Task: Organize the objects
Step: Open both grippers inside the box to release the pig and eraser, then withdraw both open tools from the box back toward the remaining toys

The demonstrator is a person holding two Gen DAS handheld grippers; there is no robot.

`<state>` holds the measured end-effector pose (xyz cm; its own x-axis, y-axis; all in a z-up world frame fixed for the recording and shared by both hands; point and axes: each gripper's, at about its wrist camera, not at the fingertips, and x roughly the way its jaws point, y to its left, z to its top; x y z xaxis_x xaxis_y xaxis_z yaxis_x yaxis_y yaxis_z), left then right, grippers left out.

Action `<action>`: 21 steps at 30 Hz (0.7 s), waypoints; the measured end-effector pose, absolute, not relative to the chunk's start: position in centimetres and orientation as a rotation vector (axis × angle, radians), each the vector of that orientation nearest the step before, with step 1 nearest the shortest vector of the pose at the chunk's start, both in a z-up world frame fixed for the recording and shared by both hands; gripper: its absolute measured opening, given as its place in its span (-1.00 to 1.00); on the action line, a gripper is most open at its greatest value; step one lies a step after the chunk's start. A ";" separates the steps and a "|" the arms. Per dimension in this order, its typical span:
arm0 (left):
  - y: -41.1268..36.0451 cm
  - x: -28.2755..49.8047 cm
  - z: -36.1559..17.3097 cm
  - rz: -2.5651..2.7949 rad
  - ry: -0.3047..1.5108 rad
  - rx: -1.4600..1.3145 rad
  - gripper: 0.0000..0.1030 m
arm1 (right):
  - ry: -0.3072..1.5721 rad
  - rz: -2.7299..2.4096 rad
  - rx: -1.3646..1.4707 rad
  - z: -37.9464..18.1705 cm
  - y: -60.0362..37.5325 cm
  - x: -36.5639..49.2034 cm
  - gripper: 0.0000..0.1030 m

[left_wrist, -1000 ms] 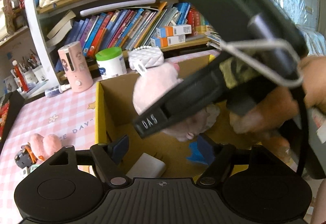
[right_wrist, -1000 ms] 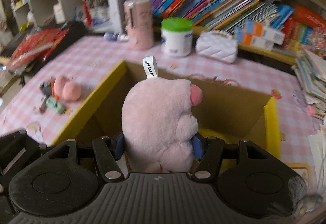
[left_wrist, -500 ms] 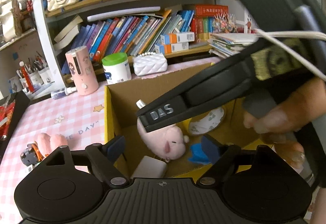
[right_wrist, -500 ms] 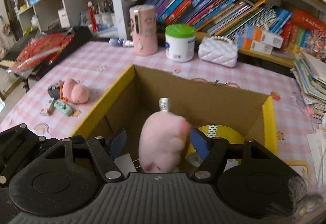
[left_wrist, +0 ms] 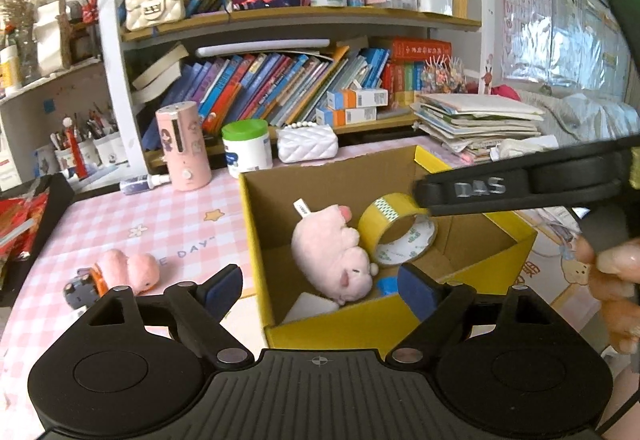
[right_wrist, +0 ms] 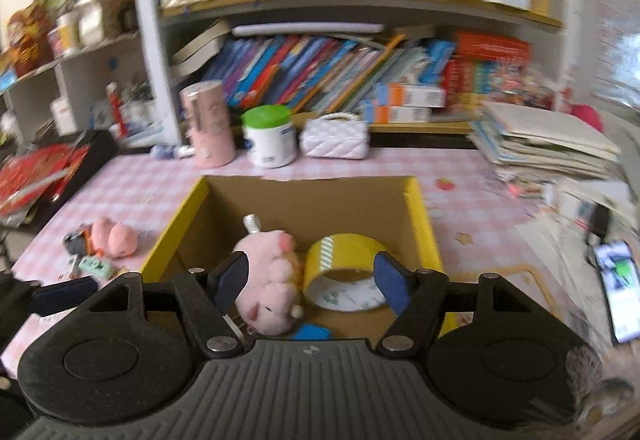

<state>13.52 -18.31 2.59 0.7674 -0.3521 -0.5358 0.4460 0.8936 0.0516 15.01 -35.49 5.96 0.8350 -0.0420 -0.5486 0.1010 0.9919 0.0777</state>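
Pink plush toy (left_wrist: 338, 260) lies in the cardboard box (left_wrist: 256, 240), touching a tape roll (left_wrist: 396, 228).
Left claw (left_wrist: 320, 284) is opening, right claw (right_wrist: 310, 278) apart, both empty. Only the right view shows a phone (right_wrist: 616, 296) near the counter's (right_wrist: 160, 180) right edge.

One cardboard box (left_wrist: 256, 240) sits at the centre of the frame. Inside it lie one pink plush toy (left_wrist: 336, 252), one roll of yellow tape (left_wrist: 396, 228), one white block (left_wrist: 316, 306) and one blue item (left_wrist: 386, 284), partly hidden. Left of the box, on the checked cloth, lies one more pink plush (left_wrist: 128, 268). Behind the box stand one pink cylinder (left_wrist: 182, 148), one green-lidded jar (left_wrist: 246, 148) and one white quilted purse (left_wrist: 306, 140); a second, cream purse (left_wrist: 154, 4) sits on the shelf at upper left.
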 end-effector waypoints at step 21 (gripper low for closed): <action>-9.9 8.8 -0.1 -0.405 0.677 0.174 0.72 | 0.751 -0.307 0.169 0.5 -28.9 5.4 0.34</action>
<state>8.79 -9.90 -0.09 0.7051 -0.3067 -0.6393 0.4185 0.9078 0.0261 5.44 -28.89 0.53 0.6895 -0.2132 -0.6922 0.3326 0.9422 0.0412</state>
